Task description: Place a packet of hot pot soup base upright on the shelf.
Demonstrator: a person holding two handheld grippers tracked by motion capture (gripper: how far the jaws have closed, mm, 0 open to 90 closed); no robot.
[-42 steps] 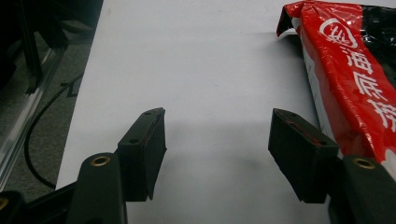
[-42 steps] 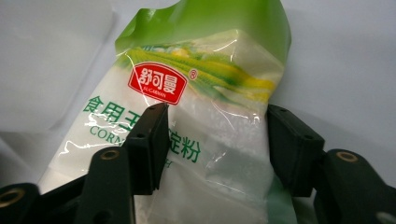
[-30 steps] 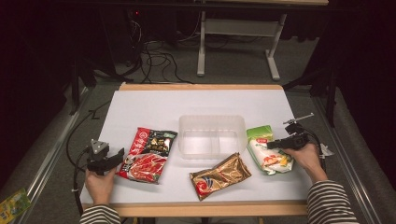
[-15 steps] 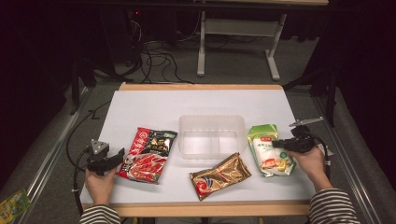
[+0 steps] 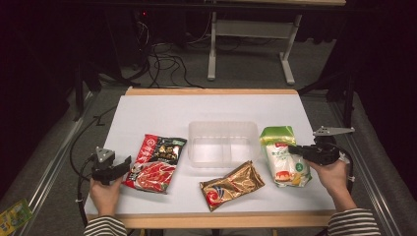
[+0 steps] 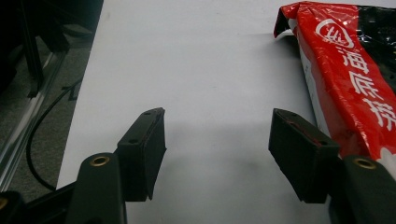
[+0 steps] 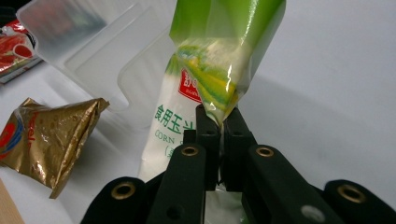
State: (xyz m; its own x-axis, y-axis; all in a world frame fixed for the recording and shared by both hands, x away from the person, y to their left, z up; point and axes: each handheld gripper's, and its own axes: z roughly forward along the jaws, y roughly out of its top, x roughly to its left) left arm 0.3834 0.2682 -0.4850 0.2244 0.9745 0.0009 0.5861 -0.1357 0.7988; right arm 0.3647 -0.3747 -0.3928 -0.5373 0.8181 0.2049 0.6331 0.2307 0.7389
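The green-and-white corn starch pouch [image 5: 284,158] lies at about 4 o'clock on the white table [image 5: 162,113], just beside the right wall of the clear plastic container [image 5: 223,142], and one edge of it is pinched in the right hand-held gripper [image 5: 300,150]. In the right gripper view the jaws have just been closing and are clenched on a thin fold of the pouch [image 7: 210,74], which is drawn up from the table while its lower part hangs. Since only film is gripped near an edge, the lift is best made slowly and steadily, so that the shifting powder does not swing the pouch or pull the fold from the pads. It is judged that the pouch is meant for the container at 12 o'clock of the gold foil packet [image 5: 232,184]; it should be raised clear of the rim before it is carried across. The left hand-held gripper [image 6: 217,149] is released, with nothing between its jaws, resting at 8 o'clock beside the red hot-pot seasoning packet [image 5: 157,162].
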